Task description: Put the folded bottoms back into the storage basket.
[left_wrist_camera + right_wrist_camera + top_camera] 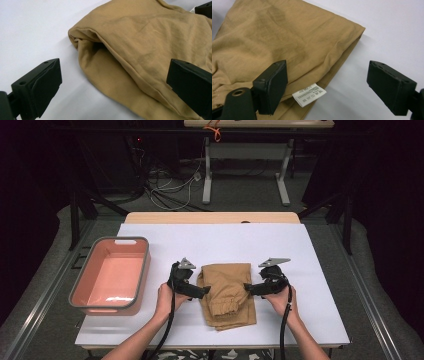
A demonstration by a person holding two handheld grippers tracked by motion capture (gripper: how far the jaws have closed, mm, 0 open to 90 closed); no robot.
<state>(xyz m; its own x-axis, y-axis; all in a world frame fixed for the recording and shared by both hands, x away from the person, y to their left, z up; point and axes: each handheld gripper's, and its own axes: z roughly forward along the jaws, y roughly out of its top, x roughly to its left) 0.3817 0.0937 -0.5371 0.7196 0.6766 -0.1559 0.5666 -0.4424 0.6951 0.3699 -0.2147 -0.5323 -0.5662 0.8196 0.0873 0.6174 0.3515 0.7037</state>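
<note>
One folded tan garment [227, 292], one pink tub [111, 275], two grippers, left gripper [204, 291] and right gripper [247, 288], both wide.

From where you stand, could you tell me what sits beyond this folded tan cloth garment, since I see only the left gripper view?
Observer: A salmon-pink plastic tub with a grey rim stands on the white table, on the far side of your left gripper from the folded tan cloth garment.
Operator: Thank you. Is anything in that tub?
Observer: Nothing shows inside it in the high view.
Operator: And where is the right gripper, please?
Observer: The right gripper is at the garment's opposite edge, jaws open, one over the cloth and one over bare table.
Operator: Does its camera show any detail?
Observer: Yes, a small white care label sticks out from the folded edge.
</note>
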